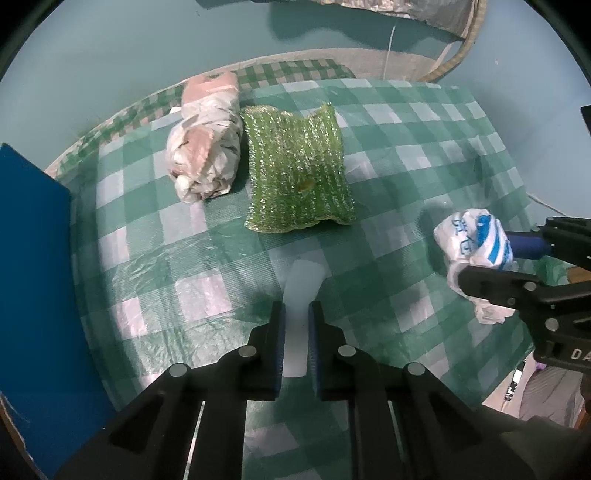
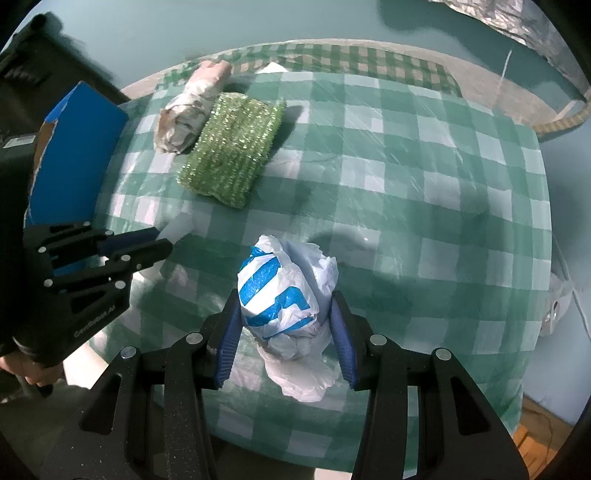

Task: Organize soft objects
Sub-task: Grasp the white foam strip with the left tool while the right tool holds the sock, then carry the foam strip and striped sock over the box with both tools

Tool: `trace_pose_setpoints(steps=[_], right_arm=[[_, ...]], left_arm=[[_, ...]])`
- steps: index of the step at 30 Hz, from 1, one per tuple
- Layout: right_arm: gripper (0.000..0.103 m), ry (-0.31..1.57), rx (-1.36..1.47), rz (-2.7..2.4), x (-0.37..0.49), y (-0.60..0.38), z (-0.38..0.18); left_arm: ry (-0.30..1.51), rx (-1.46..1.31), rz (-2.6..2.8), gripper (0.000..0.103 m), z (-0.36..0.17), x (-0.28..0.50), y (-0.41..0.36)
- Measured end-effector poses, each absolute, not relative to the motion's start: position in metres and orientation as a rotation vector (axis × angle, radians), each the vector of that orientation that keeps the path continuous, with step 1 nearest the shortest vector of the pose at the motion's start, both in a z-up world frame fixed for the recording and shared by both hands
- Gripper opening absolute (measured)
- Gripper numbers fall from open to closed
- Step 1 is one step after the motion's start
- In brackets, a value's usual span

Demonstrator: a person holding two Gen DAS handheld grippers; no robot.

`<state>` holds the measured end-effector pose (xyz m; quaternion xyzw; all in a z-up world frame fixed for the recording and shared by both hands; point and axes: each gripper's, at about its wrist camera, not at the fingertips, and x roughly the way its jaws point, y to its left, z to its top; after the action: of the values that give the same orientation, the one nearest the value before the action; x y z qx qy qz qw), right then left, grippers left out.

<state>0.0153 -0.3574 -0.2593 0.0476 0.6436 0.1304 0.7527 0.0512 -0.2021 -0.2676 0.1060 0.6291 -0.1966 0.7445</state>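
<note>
A glittery green scrub pad [image 1: 299,171] lies on the green checked tablecloth [image 1: 424,147], with a pink and white bundled plastic bag [image 1: 205,142] touching its left side. Both also show in the right wrist view: the pad [image 2: 231,147] and the bundle [image 2: 188,114]. My left gripper [image 1: 296,314] is shut on a white strip [image 1: 299,295], above the cloth in front of the pad. My right gripper [image 2: 286,317] is shut on a white and blue bundled plastic bag [image 2: 280,291]; in the left wrist view that bag [image 1: 472,247] sits at the right.
A blue box [image 1: 33,266] stands at the table's left edge, also visible in the right wrist view [image 2: 77,162]. A crumpled silver sheet [image 1: 399,7] and a woven strap [image 1: 461,48] lie beyond the table's far edge. The tablecloth drops off at the right edge [image 2: 535,295].
</note>
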Motion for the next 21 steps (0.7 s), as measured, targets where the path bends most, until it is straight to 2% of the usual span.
trace_pose_setpoints(steps=[21], right_arm=[[0.045, 1.346, 0.051, 0.342, 0.031, -0.312, -0.206]], left_arm=[[1.3, 0.113, -0.358, 0.012, -0.201, 0.041, -0.145]])
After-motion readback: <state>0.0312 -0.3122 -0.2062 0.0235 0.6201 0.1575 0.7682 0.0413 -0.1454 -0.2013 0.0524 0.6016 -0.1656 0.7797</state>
